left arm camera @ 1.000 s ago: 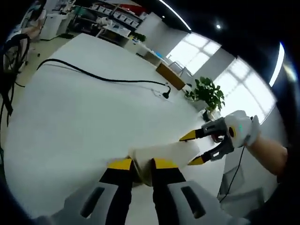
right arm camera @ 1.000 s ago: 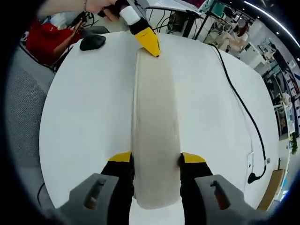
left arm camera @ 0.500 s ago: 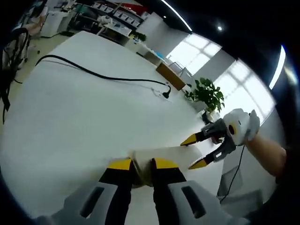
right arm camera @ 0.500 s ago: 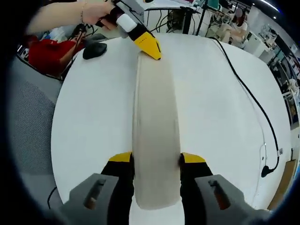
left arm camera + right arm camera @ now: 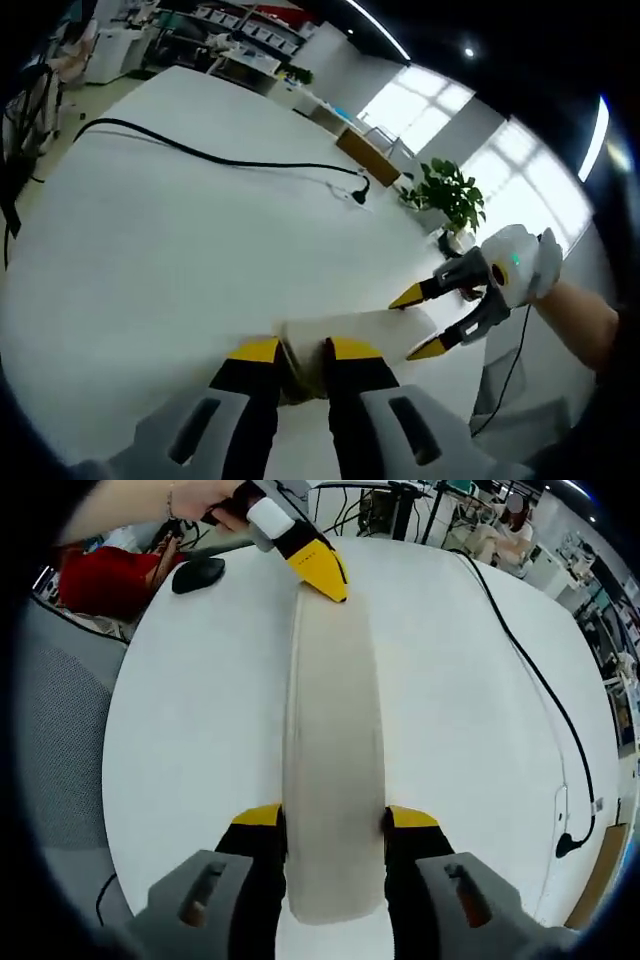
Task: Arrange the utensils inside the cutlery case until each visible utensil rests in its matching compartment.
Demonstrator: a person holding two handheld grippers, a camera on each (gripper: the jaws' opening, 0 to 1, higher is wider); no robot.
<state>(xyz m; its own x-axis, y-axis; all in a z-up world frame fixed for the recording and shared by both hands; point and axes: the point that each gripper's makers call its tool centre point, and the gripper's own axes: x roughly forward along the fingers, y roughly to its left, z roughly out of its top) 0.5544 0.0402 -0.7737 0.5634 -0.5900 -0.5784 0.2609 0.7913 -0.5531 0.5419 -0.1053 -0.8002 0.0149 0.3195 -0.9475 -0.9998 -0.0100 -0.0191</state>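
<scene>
Left gripper (image 5: pixel 297 352) jaws narrow, pinching one end of beige case (image 5: pixel 333 750); right gripper (image 5: pixel 333 818) jaws wider, clamping the case's other end; table (image 5: pixel 190 730) white.

Yellow-tipped black claw (image 5: pixel 334 825) jaws on grey bodies; wrist bracelet (image 5: pixel 171 498).

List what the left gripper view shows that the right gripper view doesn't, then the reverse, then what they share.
Left gripper view: a potted plant and bright windows beyond the table's far edge.

Right gripper view: a black computer mouse on the table, something red past its edge, and a grey chair.

Shared: the white table, the black cable, and the beige cutlery case, gripped at one end by the left claw and across the other end by the right claw.
</scene>
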